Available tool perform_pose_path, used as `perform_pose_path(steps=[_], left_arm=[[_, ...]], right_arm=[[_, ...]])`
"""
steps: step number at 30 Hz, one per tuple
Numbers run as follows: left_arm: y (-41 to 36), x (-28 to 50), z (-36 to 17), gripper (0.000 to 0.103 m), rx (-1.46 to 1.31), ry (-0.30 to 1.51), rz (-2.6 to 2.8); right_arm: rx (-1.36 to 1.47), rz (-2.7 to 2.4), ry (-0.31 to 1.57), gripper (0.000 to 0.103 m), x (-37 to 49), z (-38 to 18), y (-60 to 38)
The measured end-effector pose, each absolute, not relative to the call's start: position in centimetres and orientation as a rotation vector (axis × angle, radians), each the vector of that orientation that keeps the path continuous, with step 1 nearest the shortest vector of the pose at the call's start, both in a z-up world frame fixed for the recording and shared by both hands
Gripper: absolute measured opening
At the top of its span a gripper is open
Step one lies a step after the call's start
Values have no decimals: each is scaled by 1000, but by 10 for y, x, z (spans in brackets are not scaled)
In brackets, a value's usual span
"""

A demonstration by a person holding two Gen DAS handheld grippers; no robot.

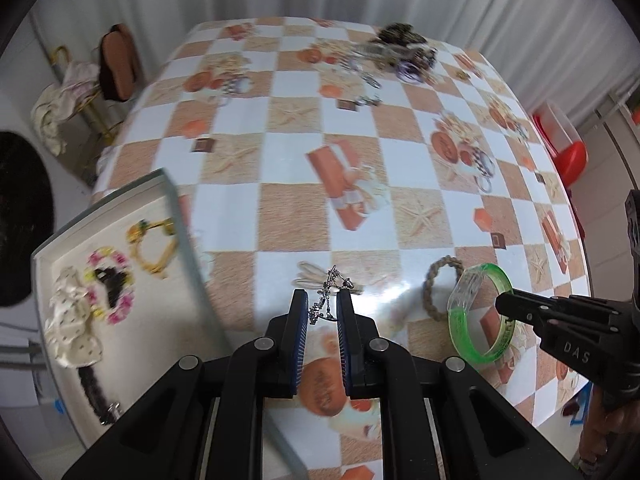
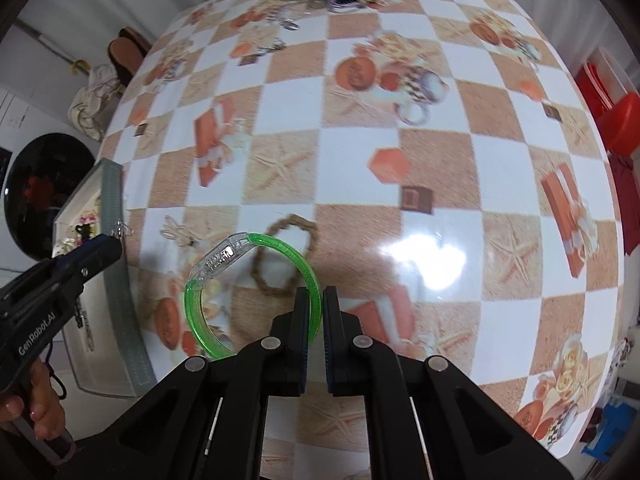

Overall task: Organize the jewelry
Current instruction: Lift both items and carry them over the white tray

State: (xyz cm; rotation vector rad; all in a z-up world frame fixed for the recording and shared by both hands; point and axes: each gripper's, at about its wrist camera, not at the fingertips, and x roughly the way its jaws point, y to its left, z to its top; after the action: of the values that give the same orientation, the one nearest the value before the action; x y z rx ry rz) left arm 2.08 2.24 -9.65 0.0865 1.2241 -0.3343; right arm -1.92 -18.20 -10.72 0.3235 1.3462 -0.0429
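My left gripper (image 1: 323,305) is shut on a thin silver chain (image 1: 325,300), held above the checkered table beside the tray. My right gripper (image 2: 319,303) is shut on a green and clear plastic bangle (image 2: 256,292) and holds it tilted above the table; the bangle also shows in the left wrist view (image 1: 478,312). A braided rope bracelet (image 2: 286,256) lies on the table behind the bangle. The grey-rimmed white tray (image 1: 182,216) at the left holds a yellow bracelet (image 1: 154,246), a pink bead bracelet (image 1: 110,284), a white scrunchie (image 1: 72,320) and a dark band.
A pile of more jewelry (image 1: 394,50) lies at the table's far edge, with key rings and small pieces near it (image 1: 366,80). A chair with clothes (image 1: 92,84) stands at the left. Red plastic bins (image 1: 564,140) stand at the right of the table.
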Motion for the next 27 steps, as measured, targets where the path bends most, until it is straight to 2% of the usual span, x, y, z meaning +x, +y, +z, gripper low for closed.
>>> perform_pose_path(steps=[7, 27], left_arm=[[65, 13, -90, 20, 17, 1209, -225], [179, -57, -114, 20, -170, 1274, 71]], right_arm=[[281, 50, 1326, 7, 3, -94, -150], [72, 390, 1313, 7, 56, -79, -8]])
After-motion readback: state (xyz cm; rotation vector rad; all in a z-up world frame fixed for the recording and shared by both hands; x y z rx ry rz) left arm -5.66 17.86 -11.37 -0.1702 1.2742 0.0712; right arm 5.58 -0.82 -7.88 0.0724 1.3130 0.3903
